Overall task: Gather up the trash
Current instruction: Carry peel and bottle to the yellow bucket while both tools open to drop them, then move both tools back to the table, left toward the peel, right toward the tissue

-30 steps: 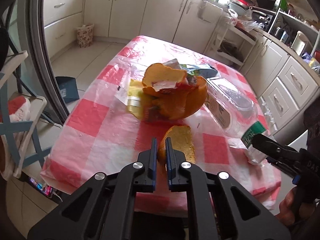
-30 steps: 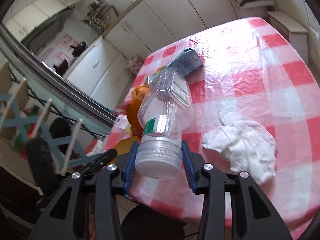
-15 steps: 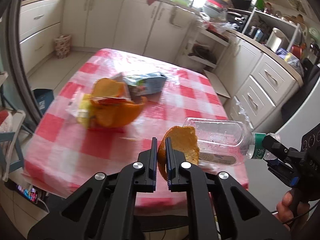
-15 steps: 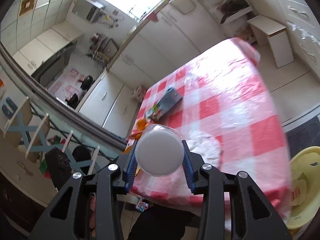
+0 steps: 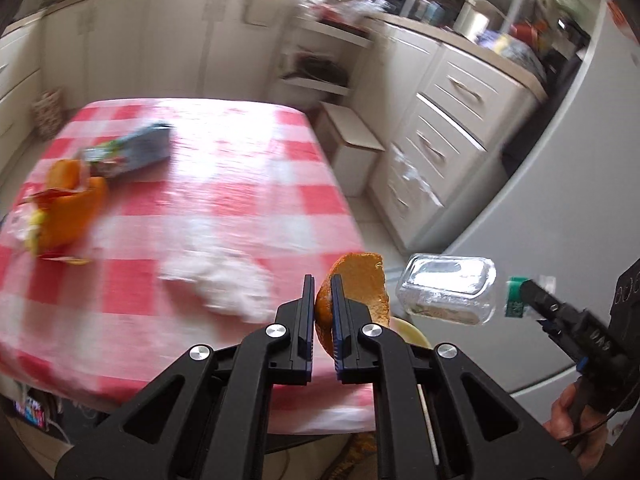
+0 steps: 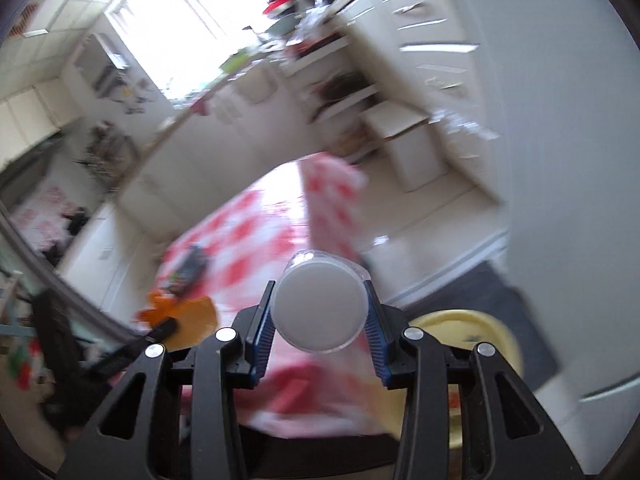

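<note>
My left gripper (image 5: pixel 320 300) is shut on a piece of orange peel (image 5: pixel 360 284), held up near the table's right front corner. My right gripper (image 6: pixel 319 312) is shut on a clear plastic bottle (image 6: pixel 319 309) at its white cap end; in the left wrist view the bottle (image 5: pixel 446 288) hangs level, off the table's right side. On the red-checked tablecloth (image 5: pixel 224 200) lie a crumpled white tissue (image 5: pixel 224 276), a larger orange peel with wrappers (image 5: pixel 68 212) and a flattened carton (image 5: pixel 132 152). A yellow bin (image 6: pixel 480 344) stands on the floor below the right gripper.
White drawers and cabinets (image 5: pixel 448 120) line the right wall, with a big pale fridge (image 5: pixel 580 200) at the far right. A small white step stool (image 5: pixel 352 148) stands beyond the table. A dark floor mat (image 6: pixel 516 320) lies by the bin. A hand (image 5: pixel 568 416) grips the right tool.
Both grippers swung to the right, away from the table's middle toward its right edge, carrying the peel and the bottle. The yellow bin has come into view under the right gripper.
</note>
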The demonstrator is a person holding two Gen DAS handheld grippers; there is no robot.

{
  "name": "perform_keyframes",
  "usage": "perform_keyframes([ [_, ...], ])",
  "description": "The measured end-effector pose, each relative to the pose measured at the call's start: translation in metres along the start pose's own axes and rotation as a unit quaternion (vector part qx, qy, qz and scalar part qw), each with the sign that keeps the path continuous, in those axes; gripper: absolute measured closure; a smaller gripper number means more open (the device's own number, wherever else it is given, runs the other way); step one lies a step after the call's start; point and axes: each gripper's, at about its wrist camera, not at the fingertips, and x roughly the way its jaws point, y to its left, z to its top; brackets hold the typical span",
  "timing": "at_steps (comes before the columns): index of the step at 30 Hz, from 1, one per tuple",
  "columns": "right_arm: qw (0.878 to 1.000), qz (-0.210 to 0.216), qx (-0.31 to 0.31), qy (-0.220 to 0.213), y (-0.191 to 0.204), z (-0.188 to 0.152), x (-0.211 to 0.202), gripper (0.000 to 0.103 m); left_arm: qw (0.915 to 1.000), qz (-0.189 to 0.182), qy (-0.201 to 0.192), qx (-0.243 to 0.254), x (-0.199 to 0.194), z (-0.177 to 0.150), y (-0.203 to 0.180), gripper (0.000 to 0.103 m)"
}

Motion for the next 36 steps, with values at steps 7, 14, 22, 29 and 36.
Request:
perform_keyframes([
  [7, 0.996, -0.081, -0.001, 0.029, -0.041, -0.012, 0.015, 0.062, 0.9976, -0.027, 0.040, 0.050, 0.041, -0.017, -0.065, 0.096],
  [14, 0.994, -0.095, 0.042, 0.038, -0.065, -0.010, 0.018, 0.057, 0.9912, -0.019, 0.093, 0.092, 0.094, -0.034, -0.108, 0.094],
  [22, 0.997, -0.063, 0.037, 0.019, -0.044, -0.003, 0.015, 0.052, 0.9907, -0.009, 0.077, 0.112, 0.082, -0.038, -0.116, 0.083],
  [29, 0.998, -0.051, 0.027, 0.021, -0.033, -0.003, 0.018, 0.049, 0.9913, -0.001, 0.064, 0.115, 0.061, -0.036, -0.110, 0.078],
  [36, 0.999, -0.049, 0.010, 0.020, -0.020, -0.005, 0.019, 0.046, 0.9926, 0.006, 0.056, 0.108, 0.047, -0.038, -0.094, 0.073],
])
